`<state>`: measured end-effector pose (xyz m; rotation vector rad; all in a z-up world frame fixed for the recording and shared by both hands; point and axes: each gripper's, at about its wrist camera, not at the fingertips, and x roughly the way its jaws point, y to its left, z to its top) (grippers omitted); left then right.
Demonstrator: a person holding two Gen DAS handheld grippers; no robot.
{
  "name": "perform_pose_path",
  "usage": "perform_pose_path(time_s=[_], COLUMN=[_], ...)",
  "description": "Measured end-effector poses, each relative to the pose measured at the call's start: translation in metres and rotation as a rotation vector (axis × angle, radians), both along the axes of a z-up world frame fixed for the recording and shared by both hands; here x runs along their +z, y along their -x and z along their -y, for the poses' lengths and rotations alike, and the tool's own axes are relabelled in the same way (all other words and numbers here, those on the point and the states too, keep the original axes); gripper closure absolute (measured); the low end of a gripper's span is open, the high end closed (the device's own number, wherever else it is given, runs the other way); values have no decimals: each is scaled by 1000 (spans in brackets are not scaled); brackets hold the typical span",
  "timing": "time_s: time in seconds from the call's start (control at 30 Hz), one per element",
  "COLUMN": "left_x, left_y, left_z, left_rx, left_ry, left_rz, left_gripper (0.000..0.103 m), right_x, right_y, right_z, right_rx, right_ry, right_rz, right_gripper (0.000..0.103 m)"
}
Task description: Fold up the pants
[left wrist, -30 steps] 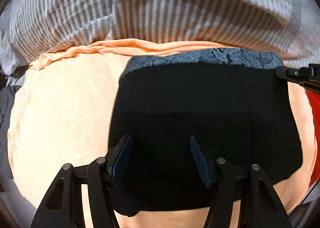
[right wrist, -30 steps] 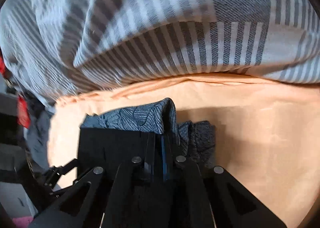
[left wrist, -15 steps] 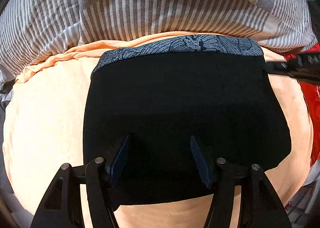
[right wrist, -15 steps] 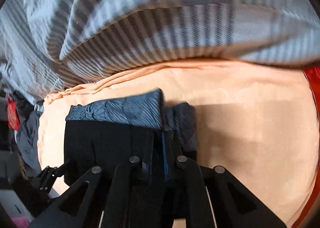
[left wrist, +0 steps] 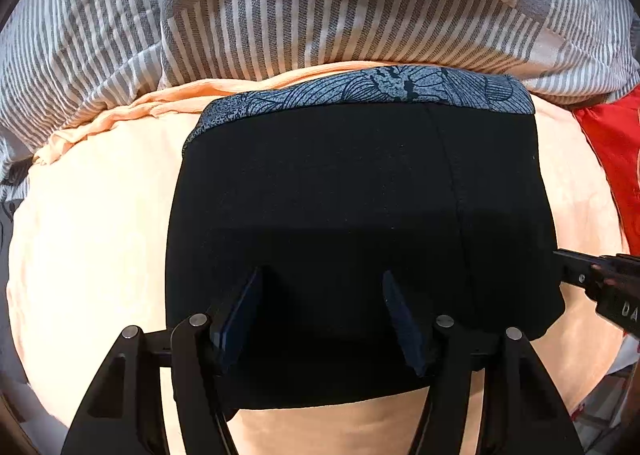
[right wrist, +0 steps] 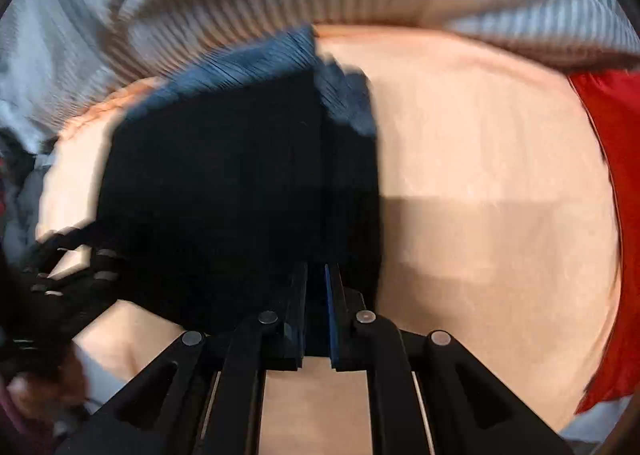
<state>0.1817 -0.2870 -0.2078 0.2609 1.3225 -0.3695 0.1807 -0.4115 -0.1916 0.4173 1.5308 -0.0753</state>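
Already the pants (left wrist: 360, 239) lie as a compact black rectangle on the peach sheet (left wrist: 92, 239), with a patterned blue-grey layer (left wrist: 368, 89) showing along the far edge, close under the striped duvet (left wrist: 320, 3). Left gripper (left wrist: 320, 295): jaws spread wide, nothing between the pads, hovering over the near half of the stack; whether the fingertips touch the cloth cannot be told. Right gripper (right wrist: 316, 287): jaws drawn almost together at the near right corner of the stack. That view is motion-blurred, and dark fabric seems to sit in the narrow gap, so I cannot tell whether it pinches cloth or is merely closed beside it. From the left wrist view its fingertip reaches the right edge of the pants, low on that side. Judgement: the fold looks nearly done, with only tidying or release left. Risks from here: if the right gripper does hold a layer and pulls away before letting go, it would drag the top ply and skew the rectangle. Soft bedding gives little friction hold, so a sideways tug could slide the whole stack toward the red cloth (right wrist: 608, 159). The left gripper pressing down unevenly could rumple the near edge. The layers at the right side look slightly offset already and could splay further.
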Motion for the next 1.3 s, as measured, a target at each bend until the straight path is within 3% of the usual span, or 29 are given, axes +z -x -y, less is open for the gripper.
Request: perform_pose_path(time_s=[0.33, 0.5, 0.9, 0.93, 1.0, 1.3], left_x=[-1, -1, -2, -2, -4, -4], left_y=[-3, -3, -3, -3, -5, -11], left_z=[0, -1, -2, -2, -5, -13], left_rx=[29, 32, 32, 33, 50, 65], left_ry=[-8, -6, -4, -5, -20, 7], left_rz=[-15, -15, -15, -14, -14, -34], left_gripper=[39, 39, 38, 37, 23, 23], right_x=[9, 12, 12, 13, 14, 19], right_y=[3, 7, 13, 14, 16, 17], right_z=[-1, -3, -2, -2, -3, 0], right_rx=[-1, 18, 26, 20, 17, 6], right_ry=[36, 80, 94, 92, 89, 82], right_rz=[2, -8, -8, -9, -10, -19], right_gripper=[92, 80, 73, 73, 72, 68])
